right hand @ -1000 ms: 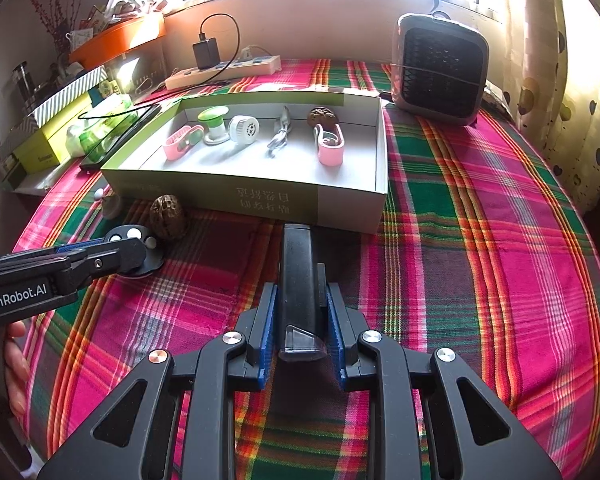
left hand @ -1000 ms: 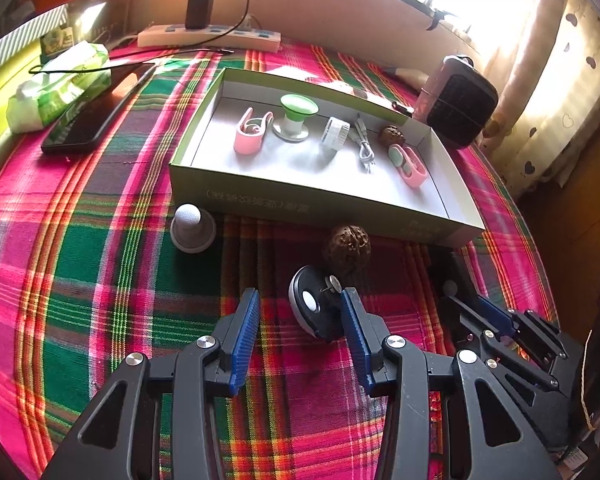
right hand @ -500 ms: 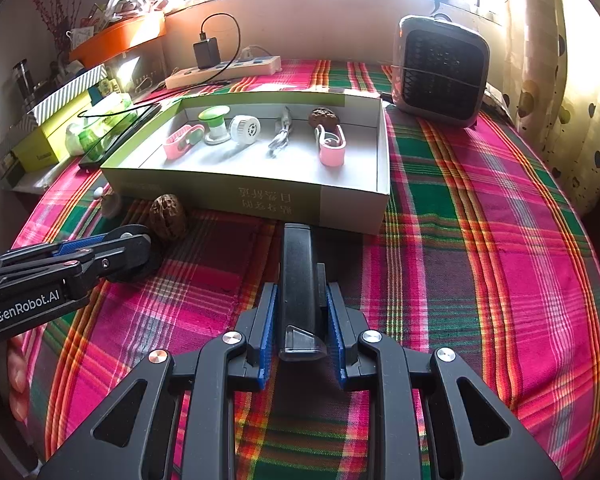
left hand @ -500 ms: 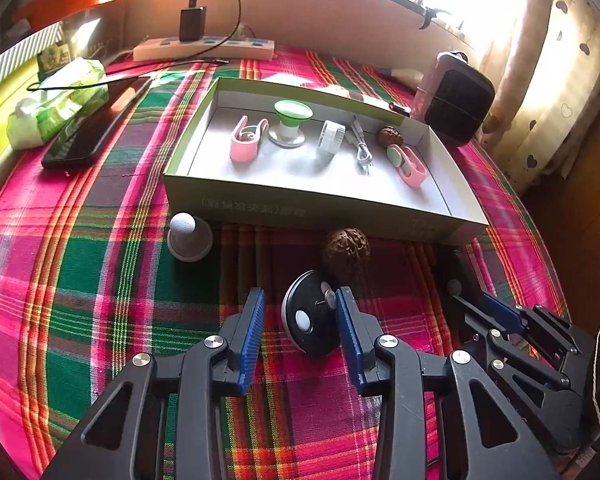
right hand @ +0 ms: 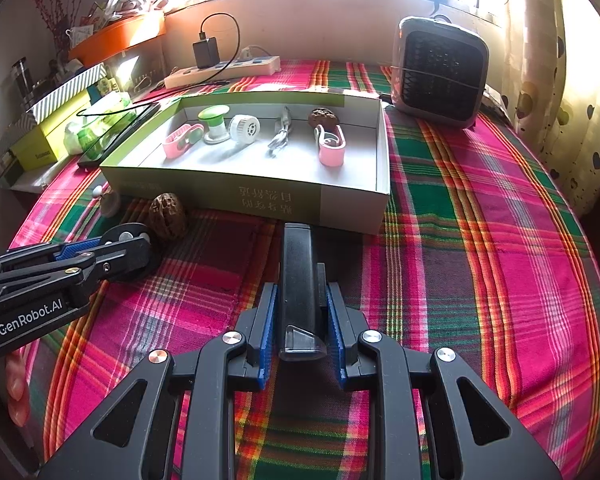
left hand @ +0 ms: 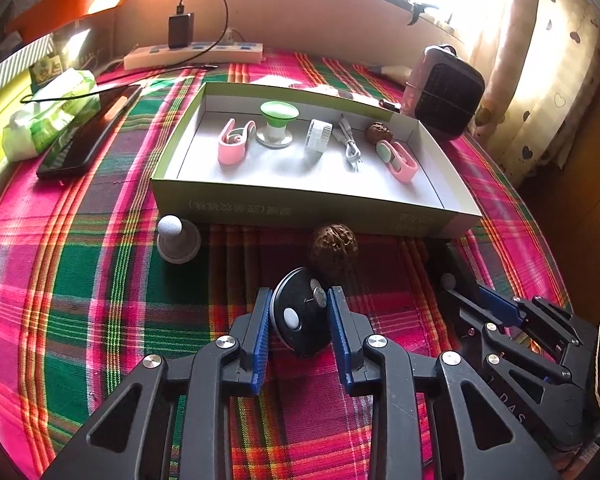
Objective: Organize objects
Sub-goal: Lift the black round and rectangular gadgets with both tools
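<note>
Box (left hand: 300,204) at mid-frame is already loaded with clips, while a walnut (left hand: 334,242) and white knob (left hand: 178,236) are left outside, a black disc (left hand: 300,320) is being closed on by the left tongs (left hand: 298,316), and a black bar (right hand: 298,280) is clamped tight in the right tongs (right hand: 300,320).

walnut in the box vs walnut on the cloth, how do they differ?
The walnut in the box lies inside the cardboard box, by its far wall beside a pink clip; the walnut on the cloth sits outside, before the box's near wall. The boxed one looks smaller, being farther off. Both are brown and wrinkled.
</note>
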